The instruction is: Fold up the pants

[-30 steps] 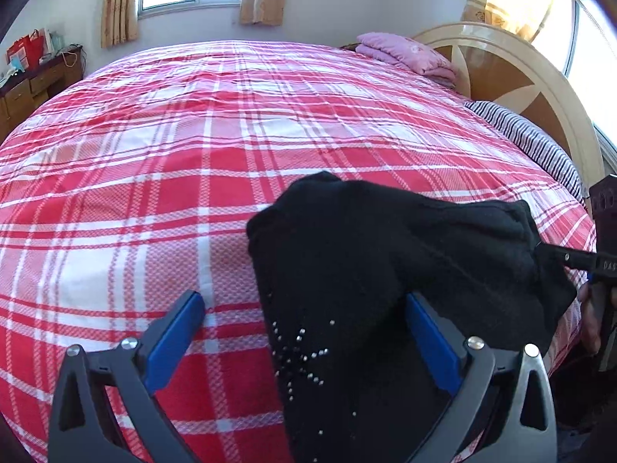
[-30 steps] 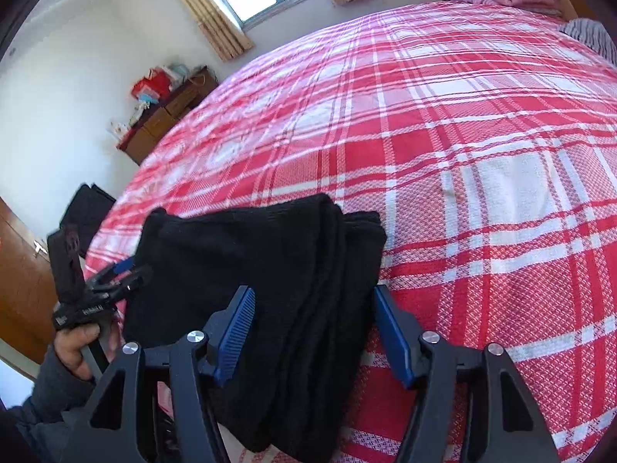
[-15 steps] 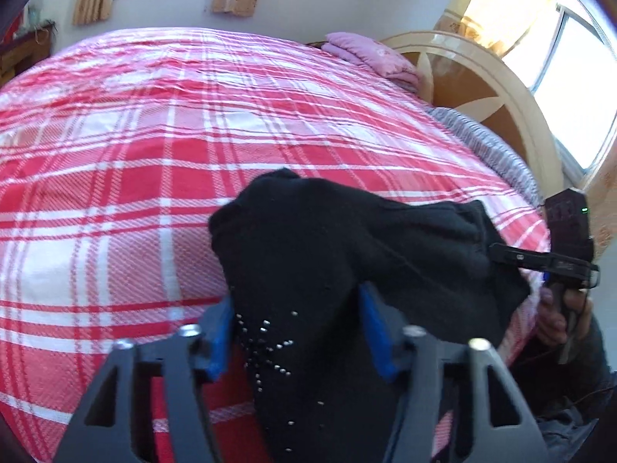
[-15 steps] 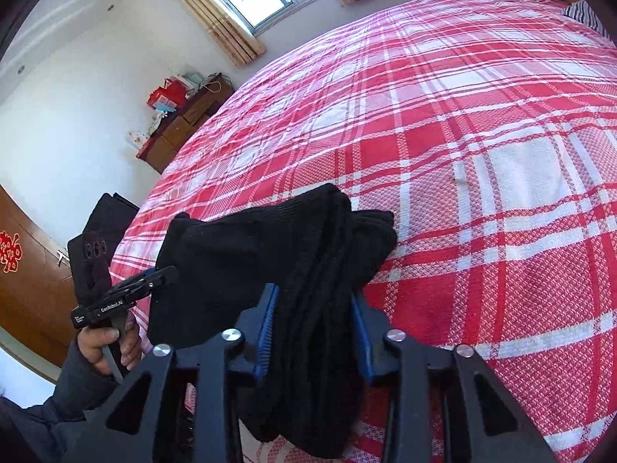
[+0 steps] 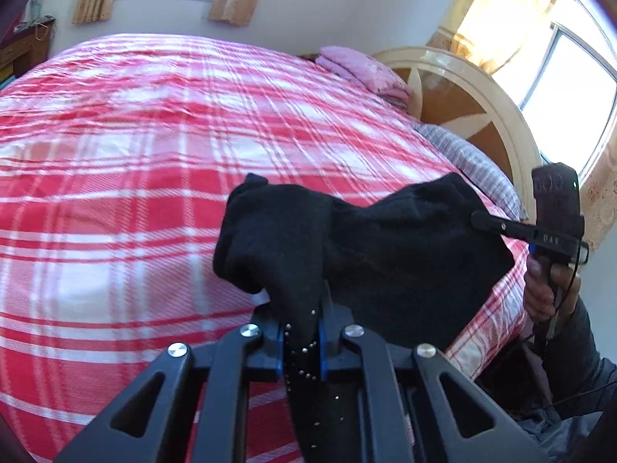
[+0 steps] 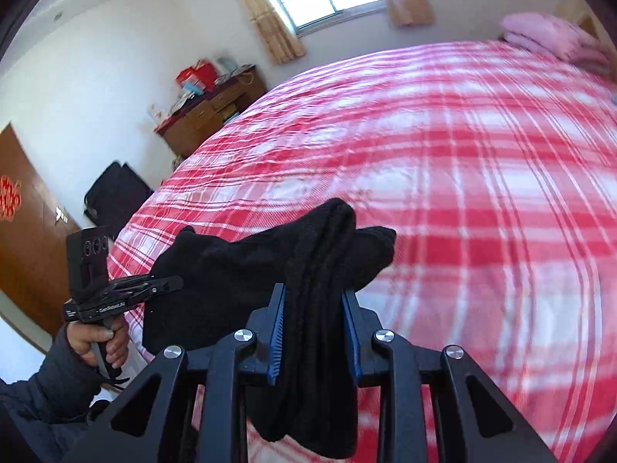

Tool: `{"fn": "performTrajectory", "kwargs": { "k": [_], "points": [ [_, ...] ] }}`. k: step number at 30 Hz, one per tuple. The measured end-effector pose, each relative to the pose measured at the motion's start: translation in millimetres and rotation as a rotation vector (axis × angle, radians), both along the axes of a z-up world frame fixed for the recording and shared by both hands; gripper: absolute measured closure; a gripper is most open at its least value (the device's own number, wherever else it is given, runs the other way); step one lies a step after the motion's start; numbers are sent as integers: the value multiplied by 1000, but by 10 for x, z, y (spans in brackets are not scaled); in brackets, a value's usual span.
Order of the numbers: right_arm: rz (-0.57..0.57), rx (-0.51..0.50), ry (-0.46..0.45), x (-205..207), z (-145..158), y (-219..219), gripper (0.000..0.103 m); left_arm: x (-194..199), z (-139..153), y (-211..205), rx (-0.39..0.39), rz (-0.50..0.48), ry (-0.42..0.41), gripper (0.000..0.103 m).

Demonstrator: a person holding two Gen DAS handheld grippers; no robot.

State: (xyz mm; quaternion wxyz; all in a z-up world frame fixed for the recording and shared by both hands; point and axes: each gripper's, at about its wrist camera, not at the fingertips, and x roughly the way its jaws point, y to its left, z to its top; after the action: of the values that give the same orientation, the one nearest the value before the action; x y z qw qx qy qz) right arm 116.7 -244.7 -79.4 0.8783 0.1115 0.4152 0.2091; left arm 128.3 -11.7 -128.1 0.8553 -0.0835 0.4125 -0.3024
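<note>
Black pants (image 5: 385,254) with small metal studs hang bunched between my two grippers, lifted off the red plaid bed (image 5: 135,193). My left gripper (image 5: 302,332) is shut on one end of the pants, studded cloth pinched between its blue pads. My right gripper (image 6: 314,320) is shut on the other end, a thick fold of black cloth (image 6: 270,270) draping over and below its fingers. The right gripper also shows in the left wrist view (image 5: 478,218), the left gripper in the right wrist view (image 6: 175,281).
The bed's near edge lies under the pants. A pink folded blanket (image 5: 362,71) and a cream headboard (image 5: 474,88) are at the bed's far right. A wooden dresser (image 6: 208,112) and a black suitcase (image 6: 115,196) stand by the wall on the left.
Both grippers went from open around the pants to shut on them. Both have lifted, and the pants have risen off the bed and sag between them.
</note>
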Motion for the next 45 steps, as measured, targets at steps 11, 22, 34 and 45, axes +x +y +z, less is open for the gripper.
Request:
{"fn": "performTrajectory", "kwargs": {
  "k": [11, 22, 34, 45],
  "points": [
    [218, -74, -59, 1085, 153, 1109, 76, 187, 239, 944, 31, 252, -81, 90],
    [304, -13, -1, 1722, -265, 1976, 76, 248, 50, 1695, 100, 445, -81, 90],
    [197, 27, 97, 1860, -682, 1907, 76, 296, -260, 1652, 269, 496, -97, 41],
    [148, 34, 100, 1827, -806, 1778, 57, 265, -310, 1731, 295, 552, -90, 13]
  ]
}}
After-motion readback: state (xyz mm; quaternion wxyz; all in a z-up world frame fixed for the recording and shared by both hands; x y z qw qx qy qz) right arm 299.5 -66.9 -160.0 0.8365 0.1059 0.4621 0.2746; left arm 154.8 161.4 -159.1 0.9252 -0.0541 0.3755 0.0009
